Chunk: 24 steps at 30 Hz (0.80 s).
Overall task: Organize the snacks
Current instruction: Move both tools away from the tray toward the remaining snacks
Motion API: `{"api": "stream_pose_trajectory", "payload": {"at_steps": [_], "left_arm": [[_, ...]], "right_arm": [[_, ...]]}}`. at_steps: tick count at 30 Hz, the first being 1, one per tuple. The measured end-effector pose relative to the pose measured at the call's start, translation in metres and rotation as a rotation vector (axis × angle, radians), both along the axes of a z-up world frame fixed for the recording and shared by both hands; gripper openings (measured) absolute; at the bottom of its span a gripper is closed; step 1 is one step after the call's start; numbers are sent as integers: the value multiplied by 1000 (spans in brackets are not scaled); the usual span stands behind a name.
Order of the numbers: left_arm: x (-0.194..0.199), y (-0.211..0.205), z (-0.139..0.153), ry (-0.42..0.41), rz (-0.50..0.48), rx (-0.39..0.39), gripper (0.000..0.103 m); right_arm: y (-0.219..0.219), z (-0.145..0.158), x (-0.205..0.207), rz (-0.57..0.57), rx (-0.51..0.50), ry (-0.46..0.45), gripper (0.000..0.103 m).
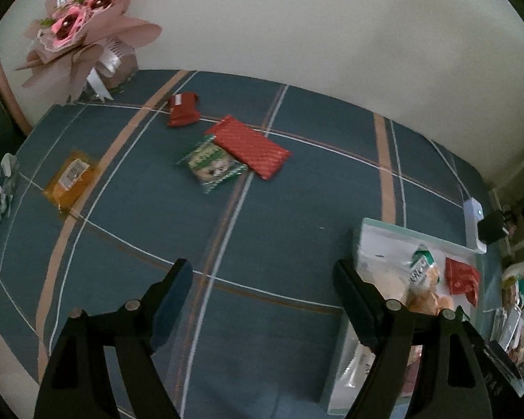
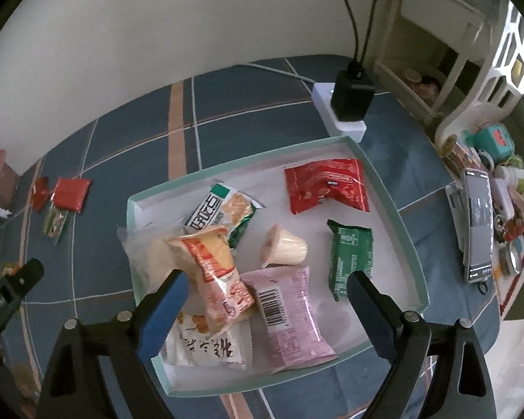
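A pale green tray (image 2: 394, 206) holds several snacks: a red pouch (image 2: 326, 185), a green packet (image 2: 351, 256), a pink packet (image 2: 290, 314), an orange-pink bag (image 2: 216, 272), a cup (image 2: 284, 249). My right gripper (image 2: 265, 296) is open and empty just above the tray's near half. My left gripper (image 1: 262, 286) is open and empty over the blue cloth, left of the tray (image 1: 373, 225). Loose on the cloth lie a red striped packet (image 1: 249, 146), a green-white packet (image 1: 213, 166), a small red pouch (image 1: 182, 109) and an orange packet (image 1: 70, 183).
A pink bouquet (image 1: 84, 38) stands at the far left by the wall. A white power strip with a black charger (image 2: 351, 97) lies behind the tray. A phone (image 2: 478, 223) and cluttered small items sit at the right table edge.
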<state>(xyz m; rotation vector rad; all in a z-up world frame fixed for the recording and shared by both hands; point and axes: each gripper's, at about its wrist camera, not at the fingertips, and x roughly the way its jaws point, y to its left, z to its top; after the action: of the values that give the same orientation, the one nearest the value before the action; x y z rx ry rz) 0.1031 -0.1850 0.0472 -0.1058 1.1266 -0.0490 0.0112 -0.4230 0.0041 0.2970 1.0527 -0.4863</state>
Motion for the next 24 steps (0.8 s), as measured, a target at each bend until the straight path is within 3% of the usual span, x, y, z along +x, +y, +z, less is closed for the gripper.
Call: {"api": "stream_pose_trajectory", "payload": {"at_steps": [10, 13, 17, 20, 24], "left_arm": [[4, 17, -6, 29, 25, -29, 83], [5, 19, -7, 32, 29, -36, 98], [4, 20, -7, 29, 30, -38, 100], [3, 22, -8, 20, 49, -7, 103], [5, 26, -10, 32, 63, -23, 103]], "right_arm": [[11, 1, 5, 24, -15, 7, 94], [12, 0, 5, 26, -18, 9, 94], [12, 0, 4, 25, -17, 3, 103], [11, -1, 4, 22, -14, 2, 103], [9, -4, 5, 21, -10, 10, 103]]}}
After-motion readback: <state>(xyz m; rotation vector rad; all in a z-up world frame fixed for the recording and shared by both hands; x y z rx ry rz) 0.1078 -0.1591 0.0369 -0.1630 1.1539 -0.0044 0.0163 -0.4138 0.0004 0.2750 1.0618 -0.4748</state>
